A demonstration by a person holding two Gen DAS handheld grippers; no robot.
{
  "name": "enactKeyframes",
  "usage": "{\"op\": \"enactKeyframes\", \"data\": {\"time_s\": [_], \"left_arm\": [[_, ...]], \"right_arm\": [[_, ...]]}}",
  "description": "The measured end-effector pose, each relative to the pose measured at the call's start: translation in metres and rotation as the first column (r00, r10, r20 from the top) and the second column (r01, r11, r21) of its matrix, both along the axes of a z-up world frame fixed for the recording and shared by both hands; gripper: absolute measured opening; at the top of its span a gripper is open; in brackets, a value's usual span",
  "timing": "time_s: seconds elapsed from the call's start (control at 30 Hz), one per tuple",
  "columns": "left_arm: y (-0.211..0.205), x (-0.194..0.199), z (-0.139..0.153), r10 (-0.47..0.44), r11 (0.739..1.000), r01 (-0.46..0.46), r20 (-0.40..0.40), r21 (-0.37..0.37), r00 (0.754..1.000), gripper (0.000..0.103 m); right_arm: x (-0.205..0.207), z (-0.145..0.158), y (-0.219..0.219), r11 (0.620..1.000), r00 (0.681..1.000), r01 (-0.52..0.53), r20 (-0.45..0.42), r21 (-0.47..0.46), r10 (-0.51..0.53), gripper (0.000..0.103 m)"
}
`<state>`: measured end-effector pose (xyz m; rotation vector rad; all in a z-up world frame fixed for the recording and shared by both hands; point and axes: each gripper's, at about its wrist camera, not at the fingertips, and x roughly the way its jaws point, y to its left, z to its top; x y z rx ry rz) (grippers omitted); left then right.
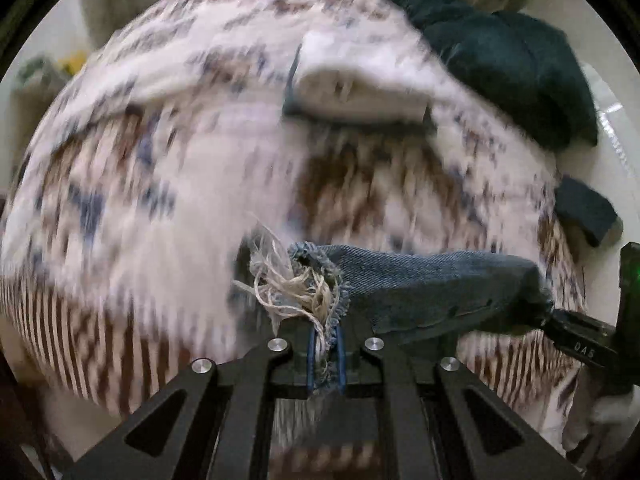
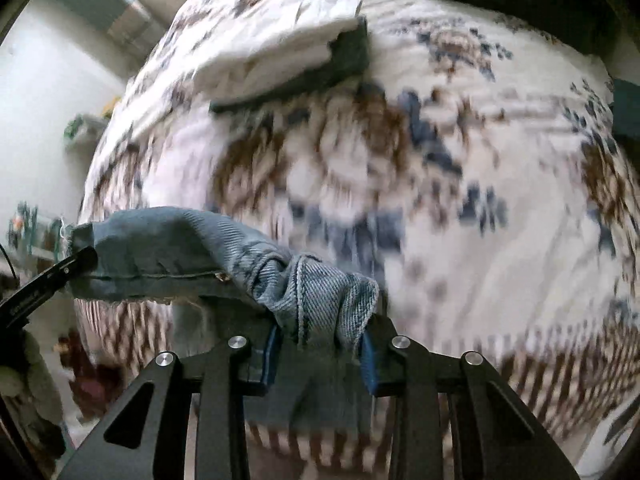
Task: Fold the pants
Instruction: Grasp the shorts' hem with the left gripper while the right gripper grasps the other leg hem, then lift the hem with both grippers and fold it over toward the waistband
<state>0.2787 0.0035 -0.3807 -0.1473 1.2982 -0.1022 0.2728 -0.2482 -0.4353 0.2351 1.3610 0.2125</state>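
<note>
The left claw (image 1: 325,354) is pressed together on a frayed corner of the jeans (image 1: 432,292), loose threads spilling over its tips. The right claw (image 2: 320,354) pinches a bunched fold of the same denim, which stretches between the two, held up above a patterned blanket (image 2: 460,184). Farther back on the blanket lies a folded white cloth (image 1: 360,88), with a dark green garment (image 1: 508,76) beside it.

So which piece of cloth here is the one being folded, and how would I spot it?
Start from the big patterned blanket in cream, brown and blue that fills both views. Stretched just above it hang the pants, faded blue denim, pinched at one end by the left gripper and at the other by the right gripper. Unlike the folded white cloth and dark green pile farther back, they have a frayed hem.
</note>
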Motion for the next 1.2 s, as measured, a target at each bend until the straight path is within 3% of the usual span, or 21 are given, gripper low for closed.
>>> {"op": "enactKeyframes", "data": {"time_s": [0.13, 0.2, 0.27, 0.3, 0.33, 0.37, 0.4, 0.43, 0.47, 0.6, 0.77, 0.87, 1.0, 1.03, 1.07, 1.1, 1.13, 1.2], "left_arm": [[0.004, -0.070, -0.052, 0.050, 0.999, -0.048, -0.159, 0.014, 0.986, 0.010], [0.005, -0.096, -0.081, 0.080, 0.995, -0.066, -0.212, 0.069, 0.974, 0.011], [0.002, -0.111, -0.097, 0.080, 0.995, -0.062, -0.239, 0.084, 0.968, 0.027], [0.002, -0.119, -0.105, 0.077, 0.994, -0.054, -0.251, 0.098, 0.965, 0.030], [0.002, -0.124, -0.109, 0.068, 0.995, -0.048, -0.253, 0.087, 0.965, 0.038], [0.002, -0.130, -0.112, 0.061, 0.995, -0.038, -0.248, 0.095, 0.967, 0.052], [0.002, -0.134, -0.112, 0.055, 0.994, -0.031, -0.244, 0.101, 0.968, 0.061], [0.005, -0.140, -0.110, 0.046, 0.995, -0.024, -0.238, 0.095, 0.970, 0.076], [0.007, -0.144, -0.107, 0.049, 0.995, -0.028, -0.226, 0.093, 0.973, 0.082], [0.026, -0.149, -0.084, 0.083, 0.994, -0.069, -0.176, 0.086, 0.981, 0.083], [0.042, -0.076, -0.073, 0.113, 0.993, -0.110, -0.071, 0.036, 0.991, 0.083], [0.043, -0.020, -0.097, 0.114, 0.993, -0.114, -0.090, 0.003, 0.989, 0.083], [0.040, 0.034, -0.148, 0.102, 0.991, -0.116, -0.198, -0.062, 0.975, 0.083], [0.041, 0.041, -0.159, 0.096, 0.987, -0.121, -0.218, -0.103, 0.971, 0.068], [0.044, 0.046, -0.166, 0.095, 0.977, -0.135, -0.229, -0.165, 0.969, 0.049], [0.046, 0.049, -0.168, 0.094, 0.972, -0.140, -0.234, -0.187, 0.968, 0.047], [0.052, 0.054, -0.168, 0.098, 0.966, -0.146, -0.222, -0.211, 0.970, 0.038], [0.070, 0.061, -0.168, 0.141, 0.957, -0.189, -0.214, -0.220, 0.967, 0.036]], "right_arm": [[-0.061, -0.024, 0.005, 0.999, 0.995, -0.051, -0.084, -0.012, 0.050, 0.034], [-0.090, -0.046, 0.008, 0.995, 0.985, -0.095, -0.148, -0.014, 0.092, 0.035], [-0.106, -0.066, 0.009, 0.990, 0.969, -0.136, -0.214, -0.039, 0.125, 0.043], [-0.116, -0.078, 0.009, 0.987, 0.956, -0.158, -0.258, -0.041, 0.142, 0.046], [-0.122, -0.085, 0.008, 0.985, 0.946, -0.168, -0.288, -0.041, 0.149, 0.057], [-0.128, -0.092, 0.007, 0.983, 0.935, -0.178, -0.318, -0.045, 0.155, 0.074], [-0.136, -0.099, 0.003, 0.981, 0.921, -0.194, -0.349, -0.032, 0.171, 0.081], [-0.141, -0.100, 0.000, 0.981, 0.916, -0.196, -0.360, -0.014, 0.178, 0.085], [-0.145, -0.100, -0.005, 0.981, 0.912, -0.194, -0.370, -0.005, 0.178, 0.085], [-0.152, -0.083, -0.034, 0.990, 0.915, -0.136, -0.380, 0.033, 0.138, 0.085], [-0.110, -0.074, -0.083, 0.990, 0.946, 0.081, -0.321, 0.116, -0.040, 0.085], [-0.077, -0.089, -0.094, 0.981, 0.946, 0.136, -0.313, 0.137, -0.087, 0.085], [-0.046, -0.124, -0.095, 0.960, 0.925, 0.193, -0.364, 0.202, -0.109, 0.085], [-0.044, -0.131, -0.091, 0.959, 0.923, 0.190, -0.370, 0.212, -0.101, 0.083], [-0.039, -0.136, -0.091, 0.959, 0.922, 0.184, -0.376, 0.216, -0.093, 0.073], [-0.038, -0.140, -0.092, 0.961, 0.921, 0.181, -0.379, 0.209, -0.091, 0.068], [-0.035, -0.146, -0.092, 0.961, 0.917, 0.190, -0.387, 0.201, -0.100, 0.065], [-0.035, -0.152, -0.103, 0.954, 0.902, 0.236, -0.406, 0.186, -0.144, 0.065]]}}
